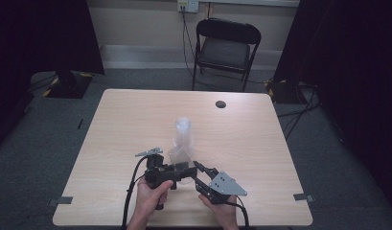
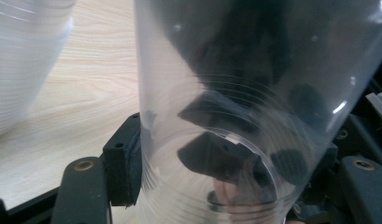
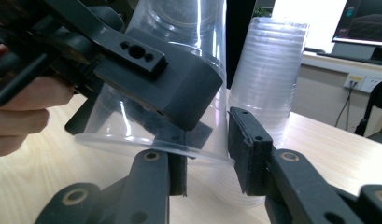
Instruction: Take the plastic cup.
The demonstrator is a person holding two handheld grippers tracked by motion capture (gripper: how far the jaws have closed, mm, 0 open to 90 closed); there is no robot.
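Near desk's front edge, left gripper [image 1: 181, 171] clenched on a clear cup [image 3: 179, 93]; right gripper [image 3: 208, 156] with jaws astride cup's rim, not pressing. Cup stack [image 1: 183, 136] just behind.

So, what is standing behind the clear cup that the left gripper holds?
Behind the held clear cup stands a stack of clear cups on the table. The held cup and the right gripper cover the stack's lower left part.

Black folding chair [image 1: 225, 49] behind wooden table [image 1: 136, 115].
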